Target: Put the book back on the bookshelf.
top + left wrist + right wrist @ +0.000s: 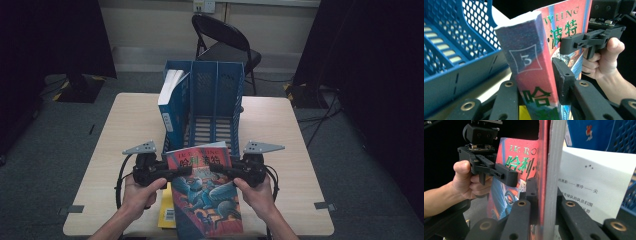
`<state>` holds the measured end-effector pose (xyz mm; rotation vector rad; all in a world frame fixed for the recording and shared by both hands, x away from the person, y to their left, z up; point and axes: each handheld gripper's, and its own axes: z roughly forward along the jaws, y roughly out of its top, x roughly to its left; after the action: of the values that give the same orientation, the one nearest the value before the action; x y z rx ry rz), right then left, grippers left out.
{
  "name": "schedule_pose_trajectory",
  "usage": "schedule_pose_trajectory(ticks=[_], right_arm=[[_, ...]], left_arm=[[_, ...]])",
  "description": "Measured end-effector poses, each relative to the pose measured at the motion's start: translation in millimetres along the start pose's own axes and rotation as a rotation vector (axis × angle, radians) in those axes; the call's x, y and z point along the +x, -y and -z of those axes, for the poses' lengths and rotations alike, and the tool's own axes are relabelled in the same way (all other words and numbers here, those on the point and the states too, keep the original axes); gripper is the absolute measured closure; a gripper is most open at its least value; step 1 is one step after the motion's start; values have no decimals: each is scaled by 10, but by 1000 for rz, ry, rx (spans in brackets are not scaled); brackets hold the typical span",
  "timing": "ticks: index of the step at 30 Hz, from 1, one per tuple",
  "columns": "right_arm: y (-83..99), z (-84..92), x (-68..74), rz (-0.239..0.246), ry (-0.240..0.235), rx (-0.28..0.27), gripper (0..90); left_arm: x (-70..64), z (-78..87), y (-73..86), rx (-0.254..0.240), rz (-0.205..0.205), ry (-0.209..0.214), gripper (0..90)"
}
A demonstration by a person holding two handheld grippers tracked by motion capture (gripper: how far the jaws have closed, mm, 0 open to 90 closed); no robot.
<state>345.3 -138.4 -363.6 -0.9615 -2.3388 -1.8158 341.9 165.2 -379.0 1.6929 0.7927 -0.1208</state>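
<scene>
Two black jaws pinch glossy paperback (206,187).

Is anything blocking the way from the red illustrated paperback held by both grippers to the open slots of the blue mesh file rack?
Nothing visible does. The red illustrated paperback, gripped by the left gripper and right gripper, sits just before the blue mesh file rack. Its middle and right slots are open; a blue-spined white book fills the left slot.

Book (207,190): red cover, green lettering, blue-grey picture. Rack (216,97): blue with mesh walls. Second book (169,102): blue cover, white pages. Grippers (186,171) (220,172): black. Table (115,145): pale wood. Yellow book (166,212) underneath.
</scene>
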Motion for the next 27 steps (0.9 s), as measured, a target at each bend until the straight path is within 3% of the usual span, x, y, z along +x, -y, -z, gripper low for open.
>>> schedule_pose_trajectory(ticks=[7, 10, 27], right_arm=[[-63, 27, 61, 37, 17, -11, 827], [-78, 37, 98, 51, 32, -2, 827], [-134, 89, 142, 61, 48, -18, 830]], left_arm=[[-55, 35, -66, -15, -35, 0, 693], [-59, 34, -67, -17, -32, 4, 696], [-141, 52, -196, -18, -91, -3, 706]])
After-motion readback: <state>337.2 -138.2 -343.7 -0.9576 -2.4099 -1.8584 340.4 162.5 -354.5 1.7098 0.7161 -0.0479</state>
